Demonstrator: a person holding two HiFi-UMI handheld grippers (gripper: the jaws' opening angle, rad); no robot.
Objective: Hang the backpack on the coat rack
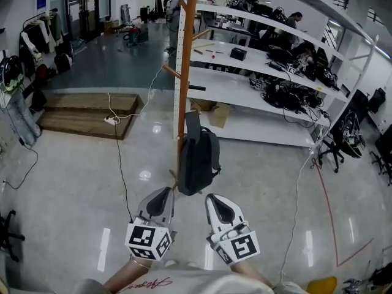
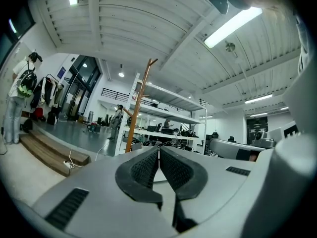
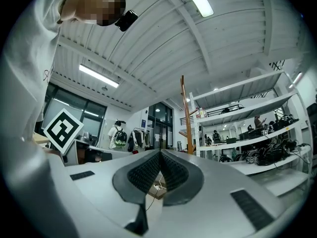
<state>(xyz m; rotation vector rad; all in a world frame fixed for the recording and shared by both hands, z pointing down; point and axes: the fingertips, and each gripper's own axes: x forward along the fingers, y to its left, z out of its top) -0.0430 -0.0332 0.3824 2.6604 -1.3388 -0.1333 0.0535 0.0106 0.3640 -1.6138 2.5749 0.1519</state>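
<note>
A dark grey backpack (image 1: pixel 197 158) hangs by its top strap against the pole of the wooden coat rack (image 1: pixel 185 54), its bottom clear of the floor. My left gripper (image 1: pixel 166 190) and right gripper (image 1: pixel 211 196) sit side by side just short of the backpack's lower end, apart from it. Both are shut with nothing between their pads. In the left gripper view the gripper (image 2: pixel 159 150) has its jaws pressed together, and the coat rack (image 2: pixel 138 105) stands ahead. The right gripper (image 3: pixel 160 153) also shows jaws closed and empty, with the coat rack (image 3: pixel 186 118) beyond.
White shelving (image 1: pixel 257 97) loaded with gear runs behind and right of the rack. A low wooden platform (image 1: pixel 86 112) lies to the left, with a power strip (image 1: pixel 111 120) and a black cable (image 1: pixel 119 158) trailing across the glossy floor. An office chair (image 1: pixel 334 149) stands at right.
</note>
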